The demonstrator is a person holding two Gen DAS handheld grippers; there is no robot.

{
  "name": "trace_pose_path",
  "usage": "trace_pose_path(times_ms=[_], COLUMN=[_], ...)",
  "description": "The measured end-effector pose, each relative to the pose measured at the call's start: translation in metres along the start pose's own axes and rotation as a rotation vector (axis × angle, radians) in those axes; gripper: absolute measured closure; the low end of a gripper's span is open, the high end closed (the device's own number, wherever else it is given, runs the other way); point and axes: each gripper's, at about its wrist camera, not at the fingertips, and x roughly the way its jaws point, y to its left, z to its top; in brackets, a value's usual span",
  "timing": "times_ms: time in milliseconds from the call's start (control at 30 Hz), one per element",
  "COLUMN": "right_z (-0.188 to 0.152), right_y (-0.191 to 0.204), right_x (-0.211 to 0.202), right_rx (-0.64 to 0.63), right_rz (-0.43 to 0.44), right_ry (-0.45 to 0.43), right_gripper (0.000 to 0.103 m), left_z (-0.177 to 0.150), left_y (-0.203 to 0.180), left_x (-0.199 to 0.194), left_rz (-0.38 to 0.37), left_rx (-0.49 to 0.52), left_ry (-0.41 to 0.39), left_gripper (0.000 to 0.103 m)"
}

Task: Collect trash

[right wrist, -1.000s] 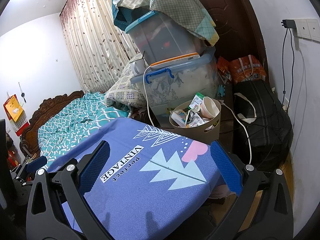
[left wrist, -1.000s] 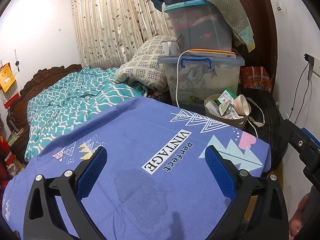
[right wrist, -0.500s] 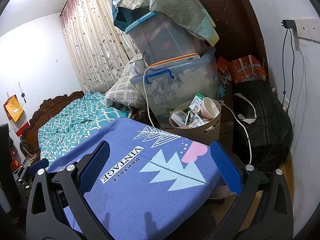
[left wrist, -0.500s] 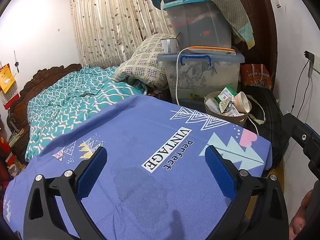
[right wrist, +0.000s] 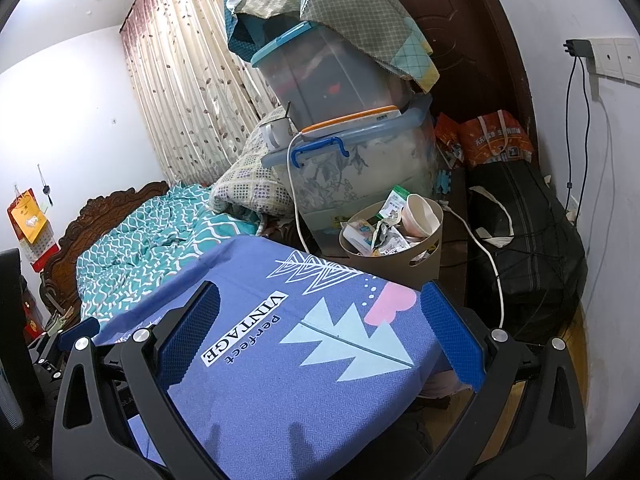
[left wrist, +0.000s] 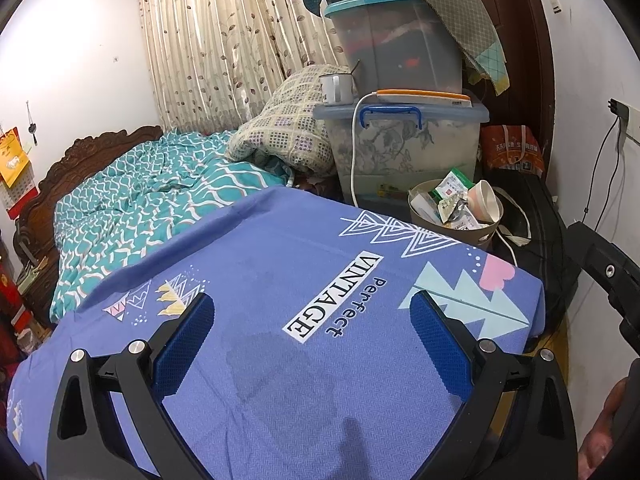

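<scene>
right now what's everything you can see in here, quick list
trash bin: 1, beige, on the floor past the far edge of the purple cloth, full
paper cup: 1, white, tilted on top of the bin's trash
wrappers and packets: several, mixed colours, in the bin
purple cloth: 1, printed "Perfect VINTAGE", spread flat under both grippers
storage boxes: 2, clear with blue lids, stacked behind the bin
mug: 1, white, on the lower box's lid
white cable: 1, hanging down the lower box
teal bedding: 1, on the bed to the left
black bag: 1, right of the bin
left gripper: open, empty
right gripper: open, empty
</scene>
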Motion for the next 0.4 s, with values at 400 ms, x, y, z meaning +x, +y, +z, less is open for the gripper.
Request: trace_pose_path(times_ms=[400], right_z=[-0.0013], right_y=[0.0019], right_x=[0.0024], right_rx=[-0.005], right_rz=[0.004], right_ry=[0.006], right_gripper=[0.004], left_z=[-0.0021], left_y=[0.0041], left_x=[-0.0019], left_rz=[-0.016], left_rx=[-0.001], left_ry=[0.003], left_gripper=[0.009])
